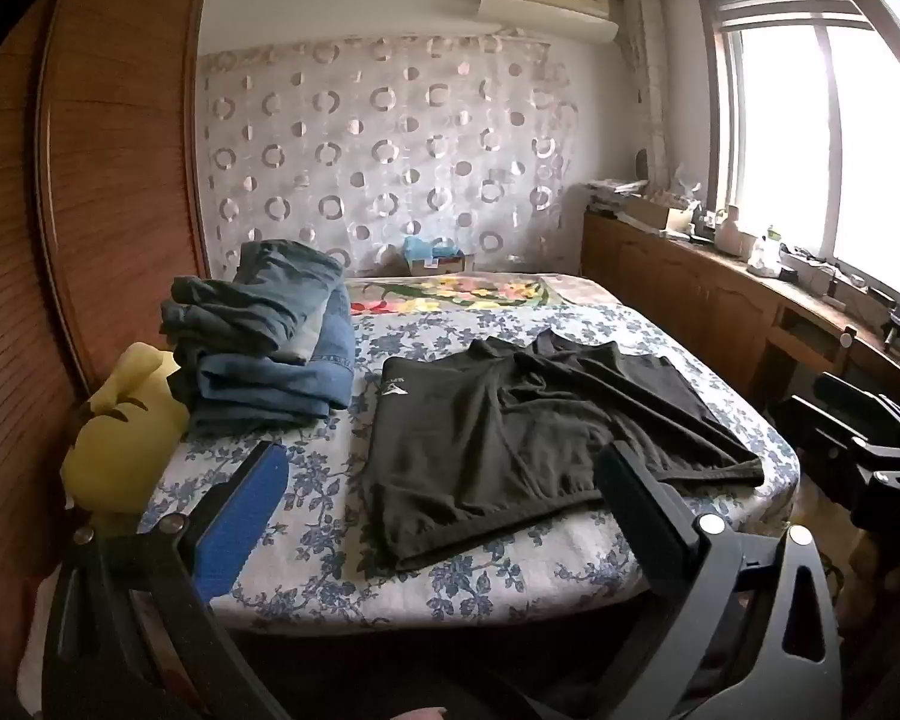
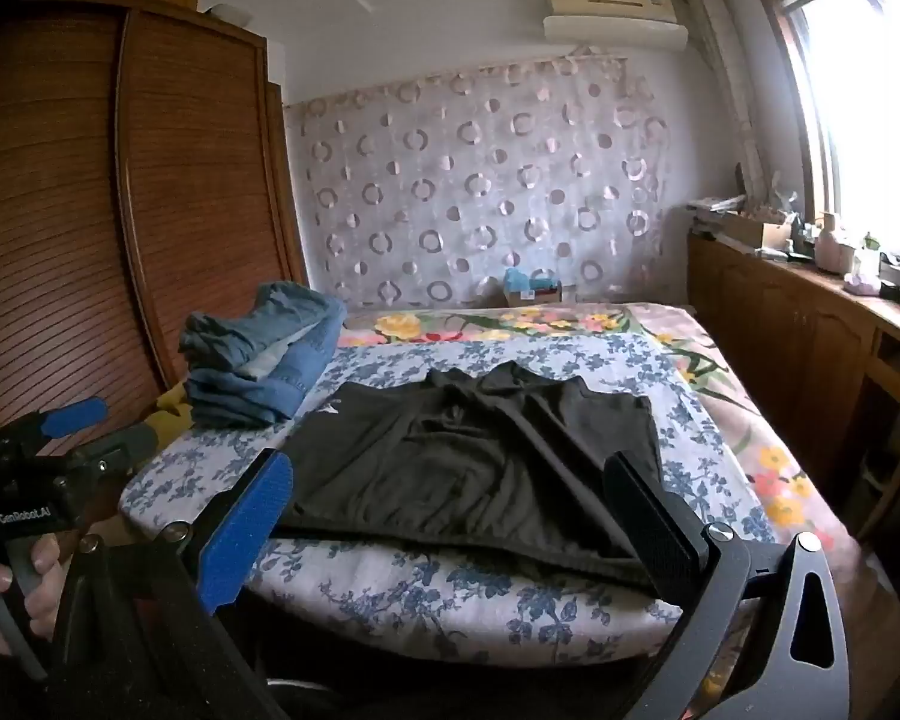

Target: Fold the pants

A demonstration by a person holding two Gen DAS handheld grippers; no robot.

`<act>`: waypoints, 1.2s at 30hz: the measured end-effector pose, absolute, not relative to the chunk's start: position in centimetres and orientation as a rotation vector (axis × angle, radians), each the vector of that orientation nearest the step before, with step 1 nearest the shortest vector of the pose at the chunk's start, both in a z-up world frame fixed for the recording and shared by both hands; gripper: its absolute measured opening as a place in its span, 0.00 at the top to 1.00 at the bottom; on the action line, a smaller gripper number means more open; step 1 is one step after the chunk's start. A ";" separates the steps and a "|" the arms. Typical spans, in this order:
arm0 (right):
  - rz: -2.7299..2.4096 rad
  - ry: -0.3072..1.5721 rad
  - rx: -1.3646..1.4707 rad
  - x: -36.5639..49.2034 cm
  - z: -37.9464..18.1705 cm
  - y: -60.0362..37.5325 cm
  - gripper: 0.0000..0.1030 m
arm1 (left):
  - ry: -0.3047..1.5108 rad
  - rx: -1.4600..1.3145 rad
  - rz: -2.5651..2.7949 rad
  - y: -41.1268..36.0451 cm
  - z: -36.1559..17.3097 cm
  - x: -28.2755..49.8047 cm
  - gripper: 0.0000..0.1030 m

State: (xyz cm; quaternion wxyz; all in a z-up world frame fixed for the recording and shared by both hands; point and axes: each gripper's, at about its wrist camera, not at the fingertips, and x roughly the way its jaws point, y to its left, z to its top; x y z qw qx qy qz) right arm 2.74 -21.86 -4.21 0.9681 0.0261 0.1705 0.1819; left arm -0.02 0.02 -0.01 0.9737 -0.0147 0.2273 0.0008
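left gripper (image 1: 444,480) is spread wide with nothing between its fingers, held above the near edge of the bed (image 1: 510,576). right gripper (image 2: 450,495) is likewise spread and empty, just off the same near edge. neither touches cloth. the black pants (image 1: 510,438) lie in the middle of the bed, near its front edge, spread out but rumpled, with creases running across the middle and one side overlapping the other; whether this counts as a first fold cannot be told. judged from this, the folding is at most barely begun: the pants need smoothing, folding over and tidying. toward the left side of the bed, beside the pants but apart from them, sits a stack of folded jeans (image 1: 270,354), with a yellow soft toy (image 1: 126,432) at the bed's left edge.
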 end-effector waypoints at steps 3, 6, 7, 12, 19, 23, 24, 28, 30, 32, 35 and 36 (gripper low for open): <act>0.368 0.349 0.056 2.8 -4.2 -21.8 0.00 | 0.463 -0.026 0.003 0.0 0.0 0.0 0.00; 0.369 0.342 0.055 2.7 -4.2 -21.9 0.00 | 0.462 -0.022 0.001 0.1 0.0 -0.1 0.00; 0.369 0.342 0.054 2.7 -4.2 -21.9 0.00 | 0.462 -0.022 0.001 0.2 0.0 -0.1 0.00; 0.366 0.342 0.057 2.8 -4.1 -21.7 0.00 | 0.467 -0.015 0.008 -0.1 0.0 0.0 0.00; 0.366 0.343 0.056 2.6 -4.0 -22.0 0.00 | 0.464 -0.017 0.011 0.1 0.1 -0.2 0.00; 0.365 0.343 0.054 2.6 -4.0 -21.9 0.00 | 0.470 -0.013 0.009 -0.1 0.0 0.0 0.00; 0.365 0.342 0.054 2.7 -4.0 -21.9 0.00 | 0.469 -0.011 0.010 -0.1 0.0 0.0 0.00; 0.364 0.339 0.055 2.6 -4.2 -22.0 0.00 | 0.471 -0.011 0.008 -0.1 0.0 0.0 0.00; 0.364 0.338 0.055 2.6 -4.2 -22.0 0.00 | 0.470 -0.011 0.008 -0.1 0.0 0.0 0.00; 0.364 0.339 0.055 2.6 -4.2 -21.9 0.00 | 0.470 -0.011 0.008 -0.1 0.0 0.0 0.00; 0.363 0.339 0.055 2.6 -4.2 -22.0 0.00 | 0.470 -0.010 0.009 -0.1 0.0 0.0 0.00; 0.363 0.339 0.054 2.6 -4.2 -22.0 0.00 | 0.469 -0.010 0.009 -0.1 0.0 0.0 0.00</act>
